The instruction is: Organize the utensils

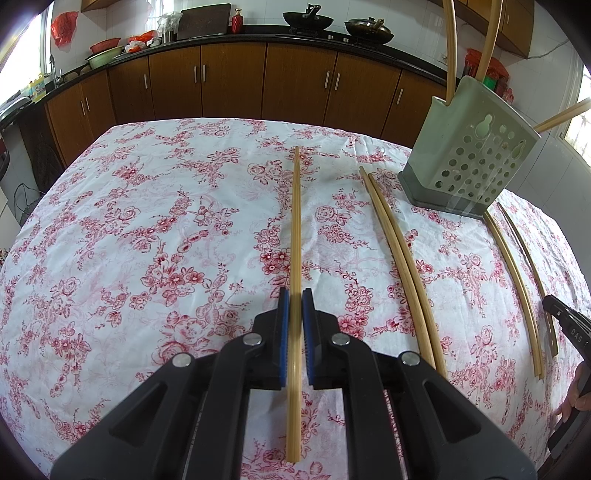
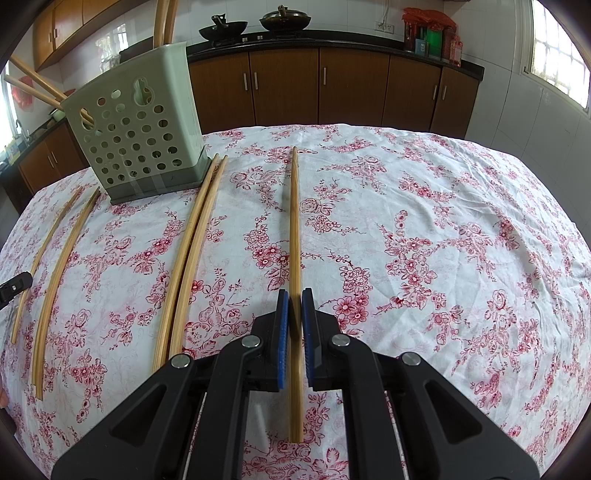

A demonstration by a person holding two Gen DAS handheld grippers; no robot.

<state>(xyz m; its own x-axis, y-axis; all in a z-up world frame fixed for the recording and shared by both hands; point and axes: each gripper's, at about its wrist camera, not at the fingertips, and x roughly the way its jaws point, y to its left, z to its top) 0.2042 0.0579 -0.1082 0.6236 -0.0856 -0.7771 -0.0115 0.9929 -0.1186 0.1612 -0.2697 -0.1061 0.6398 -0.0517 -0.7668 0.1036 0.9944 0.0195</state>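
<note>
In the left wrist view my left gripper [image 1: 295, 299] is shut on a bamboo chopstick [image 1: 296, 229] that points straight ahead over the table. In the right wrist view my right gripper [image 2: 295, 299] is shut on another bamboo chopstick [image 2: 294, 221], also pointing ahead. A pale green perforated utensil holder [image 1: 472, 155] stands at the right of the left view and at the left of the right view [image 2: 136, 129]; several chopsticks stick out of its top. A pair of chopsticks [image 1: 402, 266] lies on the cloth beside the holder, also seen in the right view [image 2: 192, 251]. Another pair [image 2: 59, 266] lies further left.
The table carries a white cloth with red flowers [image 1: 147, 240]. Brown kitchen cabinets [image 1: 236, 81] and a dark counter with woks [image 1: 306, 18] run behind it. The other gripper's tip [image 1: 565, 321] shows at the right edge of the left view.
</note>
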